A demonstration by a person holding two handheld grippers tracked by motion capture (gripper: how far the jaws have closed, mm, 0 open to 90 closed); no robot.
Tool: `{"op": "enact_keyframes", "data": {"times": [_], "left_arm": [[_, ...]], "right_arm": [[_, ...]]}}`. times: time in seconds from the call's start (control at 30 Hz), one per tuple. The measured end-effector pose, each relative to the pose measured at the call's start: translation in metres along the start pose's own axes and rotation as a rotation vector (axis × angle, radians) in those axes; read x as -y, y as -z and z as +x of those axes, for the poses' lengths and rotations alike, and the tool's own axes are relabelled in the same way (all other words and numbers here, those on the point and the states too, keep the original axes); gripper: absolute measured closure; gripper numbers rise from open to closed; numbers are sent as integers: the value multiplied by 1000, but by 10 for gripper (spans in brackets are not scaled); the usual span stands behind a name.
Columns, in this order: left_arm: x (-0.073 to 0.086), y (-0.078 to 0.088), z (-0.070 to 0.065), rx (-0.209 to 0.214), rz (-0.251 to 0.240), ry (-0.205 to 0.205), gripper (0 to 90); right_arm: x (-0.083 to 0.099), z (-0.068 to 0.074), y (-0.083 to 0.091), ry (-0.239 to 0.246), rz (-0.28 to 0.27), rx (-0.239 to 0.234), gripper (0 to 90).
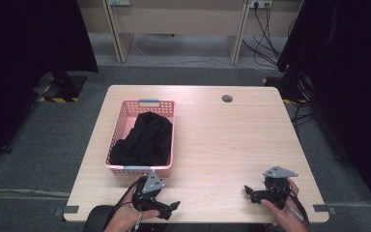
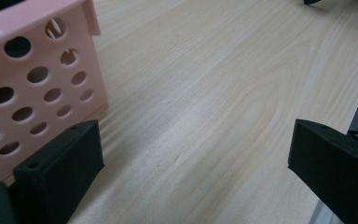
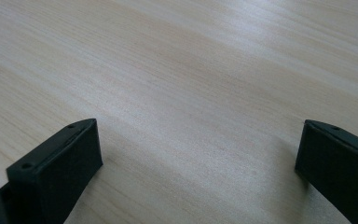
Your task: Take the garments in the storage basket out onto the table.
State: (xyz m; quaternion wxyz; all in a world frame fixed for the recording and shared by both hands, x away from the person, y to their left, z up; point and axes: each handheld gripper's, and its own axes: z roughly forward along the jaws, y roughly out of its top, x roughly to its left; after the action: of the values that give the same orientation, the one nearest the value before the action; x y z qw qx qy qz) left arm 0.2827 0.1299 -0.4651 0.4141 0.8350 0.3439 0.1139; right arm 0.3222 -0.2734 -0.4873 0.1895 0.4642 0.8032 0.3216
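We see a pink perforated basket point(image 1: 121, 126) holding crumpled black cloth point(image 1: 145, 137) near the bench's point(image 1: 222, 140) left edge; its folds stay indistinct. Left gripper point(image 1: 171, 207) and right gripper point(image 1: 248, 192) jaws gape empty.

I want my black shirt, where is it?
In the high view, the crumpled black cloth lies inside the pink perforated plastic basket on the table's left side, just beyond the left gripper.

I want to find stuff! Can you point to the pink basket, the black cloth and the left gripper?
pink basket point(image 1: 118, 126), high view, on its left wall.
black cloth point(image 1: 147, 137), high view, on the middle of the heap.
left gripper point(image 1: 173, 207), high view, between its open fingertips.
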Motion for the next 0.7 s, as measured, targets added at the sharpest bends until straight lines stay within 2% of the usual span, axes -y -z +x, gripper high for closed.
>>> {"op": "enact_keyframes", "data": {"times": [0.7], "left_arm": [[-6,10,-5,6,-16,-13,26]], "right_arm": [[0,0,0,-2,1,0,4]]}}
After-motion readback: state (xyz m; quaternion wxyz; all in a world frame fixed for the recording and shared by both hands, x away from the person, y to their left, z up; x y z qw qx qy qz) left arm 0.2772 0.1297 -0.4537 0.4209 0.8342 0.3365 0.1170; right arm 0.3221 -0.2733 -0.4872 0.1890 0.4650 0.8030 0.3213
